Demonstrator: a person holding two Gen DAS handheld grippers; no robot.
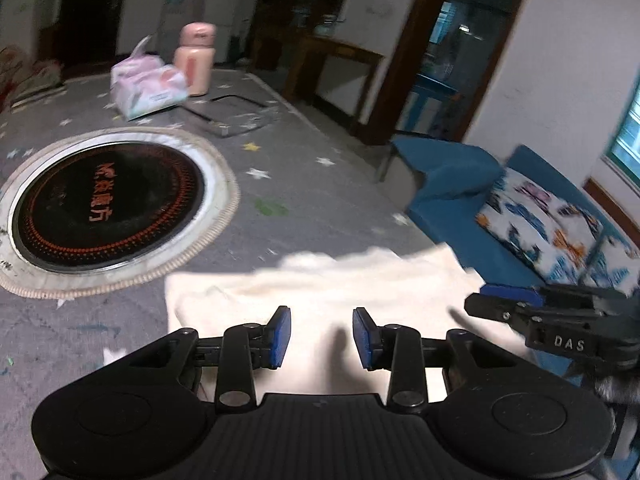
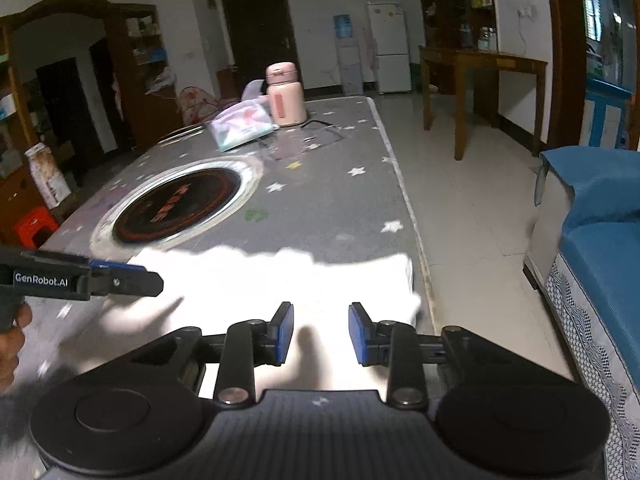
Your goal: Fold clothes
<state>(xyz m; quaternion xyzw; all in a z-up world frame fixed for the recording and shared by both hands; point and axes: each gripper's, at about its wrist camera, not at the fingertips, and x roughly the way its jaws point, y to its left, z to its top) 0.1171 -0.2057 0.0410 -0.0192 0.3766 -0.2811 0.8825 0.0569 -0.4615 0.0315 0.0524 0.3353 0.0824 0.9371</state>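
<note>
Left gripper (image 1: 321,337): jaws partly apart, nothing between the pads, poised over the white garment (image 1: 320,300). Right gripper (image 2: 321,334): jaws likewise apart and empty. The garment lies folded at the near edge of the table (image 2: 340,204).

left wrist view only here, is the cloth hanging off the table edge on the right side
Observer: No. The right wrist view shows the white cloth ending just at the table edge.
Operator: anything between the right gripper's pads
Observer: Nothing. The right gripper is open above the cloth.
Operator: whats past that edge
Observer: Bare tiled floor, then a blue sofa.
</note>
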